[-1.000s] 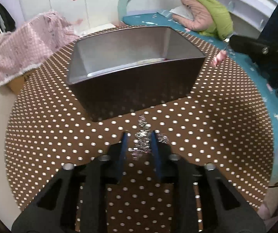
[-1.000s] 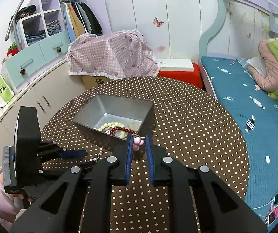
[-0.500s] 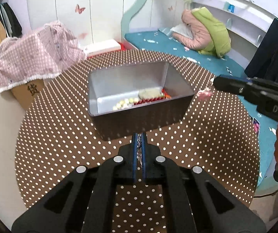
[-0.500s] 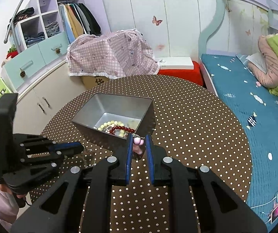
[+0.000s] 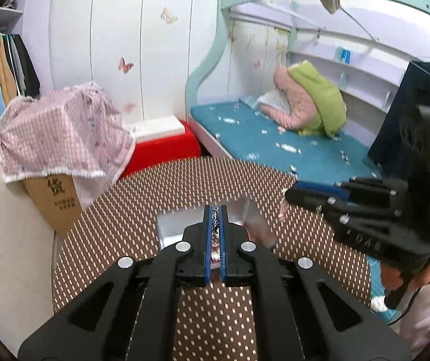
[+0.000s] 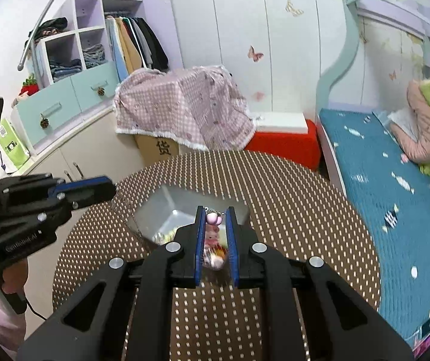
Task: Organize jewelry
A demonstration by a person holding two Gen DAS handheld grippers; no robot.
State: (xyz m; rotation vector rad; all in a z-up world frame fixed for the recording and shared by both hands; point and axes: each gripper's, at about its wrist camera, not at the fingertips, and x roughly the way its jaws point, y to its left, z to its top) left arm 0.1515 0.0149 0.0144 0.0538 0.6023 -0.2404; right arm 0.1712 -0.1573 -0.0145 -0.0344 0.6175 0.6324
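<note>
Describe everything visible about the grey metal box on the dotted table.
The grey metal box is an open-topped rectangular bin with sloping, matte silvery walls that look like metal. It sits upright on the brown polka-dot tablecloth, apart from the table edge. Pale beads lie on its floor; the rest of the contents are hidden by the right claw, raised in front of it with a pink charm between the pads. In the left wrist view the left claw, shut on a silver chain, covers most of it. Neither visibly touches the box.
</note>
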